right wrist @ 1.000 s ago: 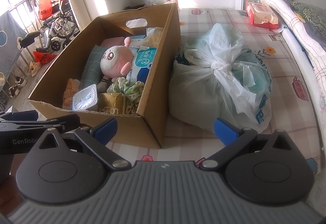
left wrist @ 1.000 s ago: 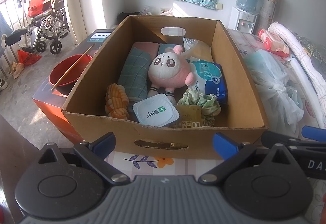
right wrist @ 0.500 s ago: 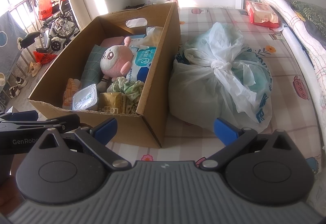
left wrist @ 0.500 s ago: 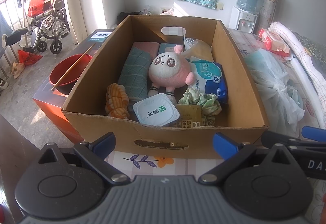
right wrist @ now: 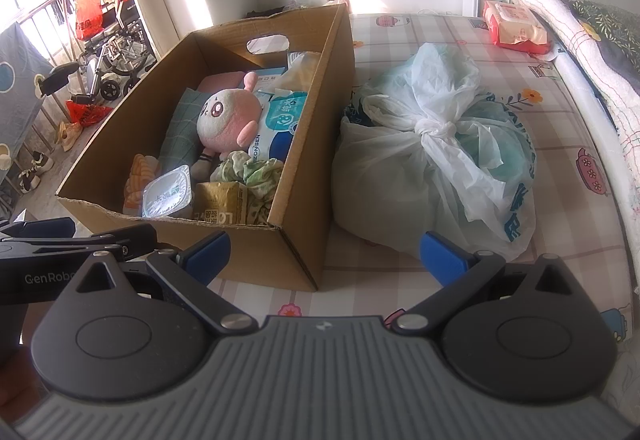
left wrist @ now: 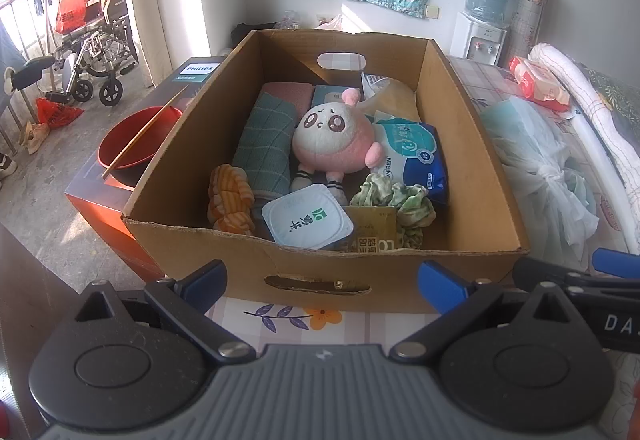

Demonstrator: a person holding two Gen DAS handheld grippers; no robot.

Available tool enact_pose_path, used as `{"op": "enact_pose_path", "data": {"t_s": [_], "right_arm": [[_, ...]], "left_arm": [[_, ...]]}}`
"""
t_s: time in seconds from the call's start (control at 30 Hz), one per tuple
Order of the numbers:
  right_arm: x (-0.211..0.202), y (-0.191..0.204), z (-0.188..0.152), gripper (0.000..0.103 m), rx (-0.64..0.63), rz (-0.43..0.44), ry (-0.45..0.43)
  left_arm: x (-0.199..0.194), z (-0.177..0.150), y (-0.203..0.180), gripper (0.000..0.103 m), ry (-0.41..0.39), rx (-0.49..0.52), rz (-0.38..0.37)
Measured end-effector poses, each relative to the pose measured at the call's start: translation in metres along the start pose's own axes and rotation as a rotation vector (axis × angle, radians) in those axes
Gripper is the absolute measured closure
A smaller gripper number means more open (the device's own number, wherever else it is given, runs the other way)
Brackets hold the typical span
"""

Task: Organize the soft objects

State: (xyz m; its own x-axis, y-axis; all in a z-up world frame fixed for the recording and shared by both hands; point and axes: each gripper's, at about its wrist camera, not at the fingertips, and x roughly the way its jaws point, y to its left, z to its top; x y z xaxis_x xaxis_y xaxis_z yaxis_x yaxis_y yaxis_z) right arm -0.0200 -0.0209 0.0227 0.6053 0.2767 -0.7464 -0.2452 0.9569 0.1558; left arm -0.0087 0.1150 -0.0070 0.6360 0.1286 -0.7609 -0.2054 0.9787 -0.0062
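Cardboard box (left wrist: 472, 128), on bed: plush toy (left wrist: 332, 144) centre, rolled towel (left wrist: 266, 144) left, scrunchie (left wrist: 396, 200) near right. Left tool (left wrist: 322, 280), right tool (right wrist: 324, 252): both spread, empty, short of box. Step: choosing. Next: reach in, grip one soft item.

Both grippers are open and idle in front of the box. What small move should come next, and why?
Probably ease the left hand-held gripper forward over the cardboard box toward the pink plush toy. It lies on top, unobstructed, and the jaws are open and empty, still short of the near wall.
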Motion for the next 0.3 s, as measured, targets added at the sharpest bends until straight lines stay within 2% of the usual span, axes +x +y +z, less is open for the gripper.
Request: {"op": "enact_pose_path", "data": {"t_s": [0.3], "right_arm": [[0.0005,-0.0001,0.0004,0.001,0.001,0.002,0.0]], "left_arm": [[-0.0016,-0.0019,0.0003,0.001,0.0,-0.002,0.004]]}}
